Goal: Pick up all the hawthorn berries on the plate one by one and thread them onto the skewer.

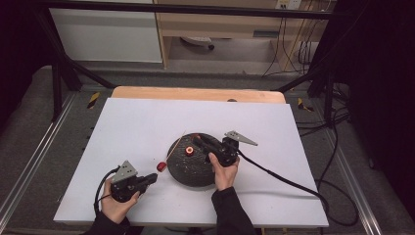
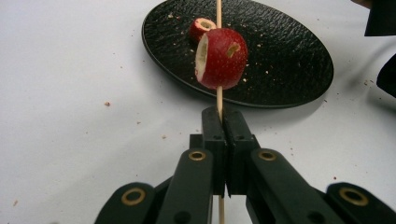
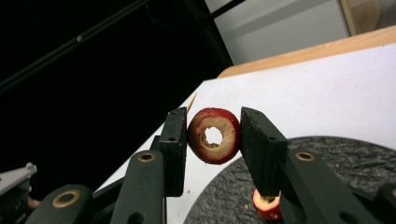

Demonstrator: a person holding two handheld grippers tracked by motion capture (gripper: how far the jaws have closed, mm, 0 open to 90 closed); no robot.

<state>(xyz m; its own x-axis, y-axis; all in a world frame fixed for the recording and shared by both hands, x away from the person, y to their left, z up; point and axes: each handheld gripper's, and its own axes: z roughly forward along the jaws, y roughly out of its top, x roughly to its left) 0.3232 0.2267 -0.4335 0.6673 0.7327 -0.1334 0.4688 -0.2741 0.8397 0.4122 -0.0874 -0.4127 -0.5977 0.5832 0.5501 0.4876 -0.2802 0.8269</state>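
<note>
resting near the front left of the white rectangular tabletop (image 1: 147,122), the left tongs (image 1: 152,178) are clamped together on a thin wooden skewer (image 2: 219,100). the skewer runs up and away over the near rim of the round black textured plate (image 2: 289,56), and a red cored fruit piece (image 2: 221,58) is threaded on it, just beside the plate's left edge in the high view.

the right tongs (image 3: 214,135) are clamped on a second red fruit ring with a pale cut face and a hole through its middle (image 3: 214,135), held above the plate's middle. in the high view these tongs (image 1: 195,141) come in from the plate's right side, with the person's right hand (image 1: 224,169) over the near right rim.

open tabletop lies wide behind the plate and to its far left and right; the front edge is close to both hands. beyond the back edge a strip of bare wood (image 1: 195,93) shows.

the right gripper view shows the ring's hole clearly, the skewer's pointed tip just past its left jaw, and a third small red fruit piece (image 3: 267,205) lying on the plate below. the left gripper view shows a small red piece (image 2: 201,28) on the plate behind the skewered one, plus crumbs scattered on plate and tabletop.
</note>
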